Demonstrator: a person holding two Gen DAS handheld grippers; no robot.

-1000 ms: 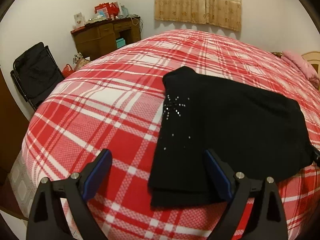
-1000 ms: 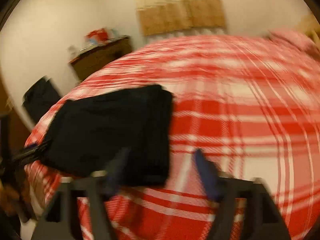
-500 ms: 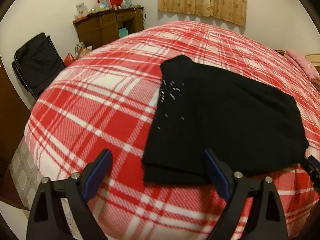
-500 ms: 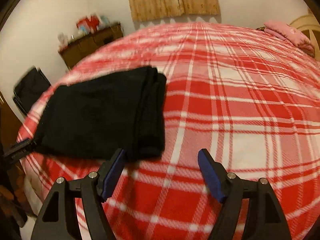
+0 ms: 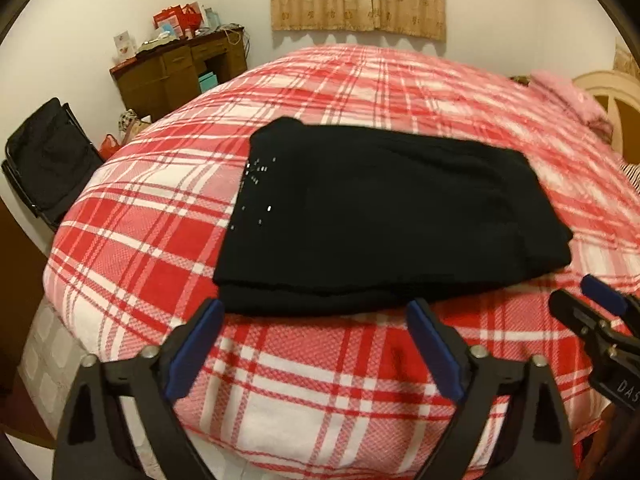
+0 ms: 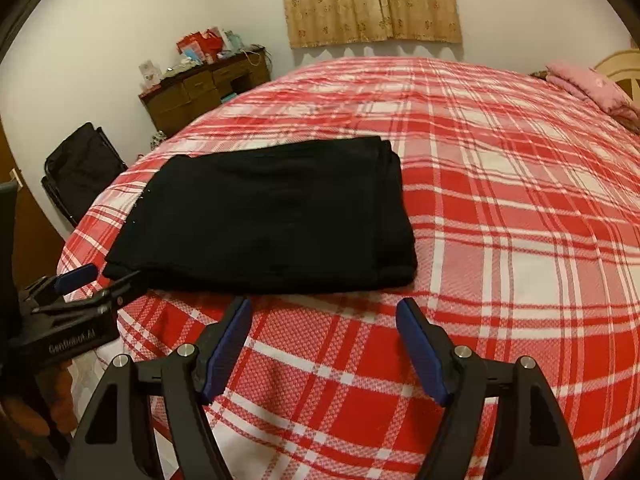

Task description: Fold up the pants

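The folded black pants (image 5: pixel 384 216) lie flat on the plaid bed (image 5: pixel 320 380), just ahead of both grippers; the left hand-held gripper (image 5: pixel 316 344) has just been widening its jaws, nothing between them; the right hand-held gripper (image 6: pixel 324 344) also stands apart and empty, pants ahead and to its left.

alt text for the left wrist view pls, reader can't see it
Black pants, folded into a flat rectangle, lie on a red and white plaid bed. The left gripper is open in the foreground, just short of the pants' near edge and holding nothing; the right gripper shows at the right edge.
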